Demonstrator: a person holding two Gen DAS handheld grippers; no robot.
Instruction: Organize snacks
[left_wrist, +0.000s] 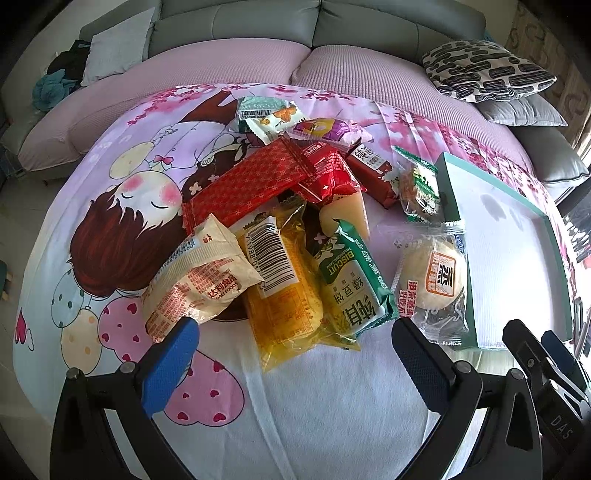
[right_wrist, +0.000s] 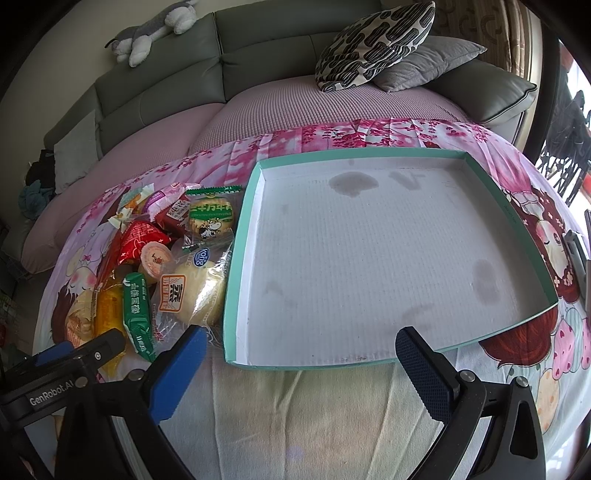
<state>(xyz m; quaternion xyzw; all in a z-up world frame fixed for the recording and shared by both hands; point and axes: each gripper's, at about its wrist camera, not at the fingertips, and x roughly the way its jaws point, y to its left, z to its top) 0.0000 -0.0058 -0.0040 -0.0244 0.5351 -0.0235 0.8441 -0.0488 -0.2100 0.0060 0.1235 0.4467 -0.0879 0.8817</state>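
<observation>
black gripper (left_wrist: 291, 354) frames, blue textured pads (left_wrist: 168, 369), silver screws

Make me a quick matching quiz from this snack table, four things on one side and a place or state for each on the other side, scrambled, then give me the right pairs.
Things:
1. green biscuit pack
2. teal tray
3. round bun in clear wrapper
4. black-and-white patterned cushion

Places or states:
A. holds no snacks yet
B. on the sofa behind the table
C. lying right beside the tray's left wall
D. in the pile, between the yellow packet and the bun

Pairs: 1-D, 2-A, 3-C, 4-B
</observation>
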